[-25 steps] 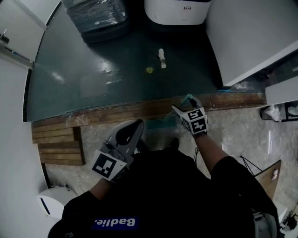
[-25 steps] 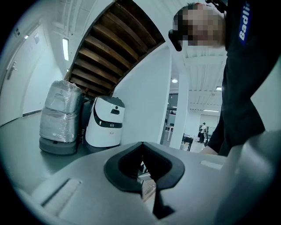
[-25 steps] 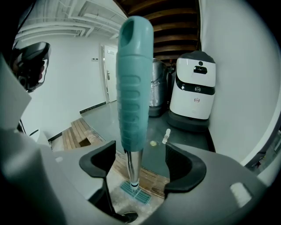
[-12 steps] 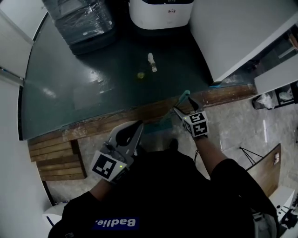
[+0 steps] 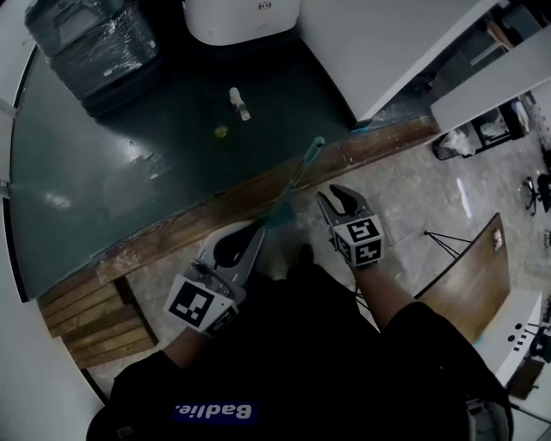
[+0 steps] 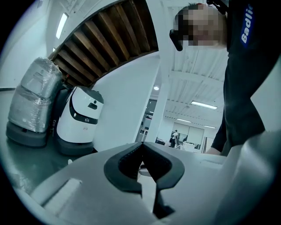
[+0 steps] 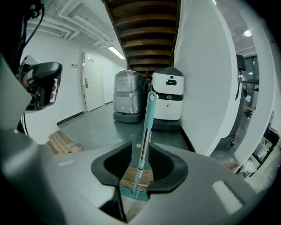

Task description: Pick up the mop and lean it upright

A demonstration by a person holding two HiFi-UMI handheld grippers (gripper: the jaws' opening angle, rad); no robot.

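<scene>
One mop (image 5: 300, 172), two grippers (image 5: 258, 229) (image 5: 332, 195) — one white robot (image 5: 241, 19), one wrapped machine (image 5: 90, 43), one bottle (image 5: 238, 102).

Right gripper off the mop
The right gripper (image 5: 334, 196) has drawn back from the teal-handled mop (image 5: 303, 165) at the wooden floor strip (image 5: 198, 226); its jaws have just been closing, clear of the handle.

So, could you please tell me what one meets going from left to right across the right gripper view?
white door → plastic-wrapped machine → mop handle → white robot → white wall
</scene>
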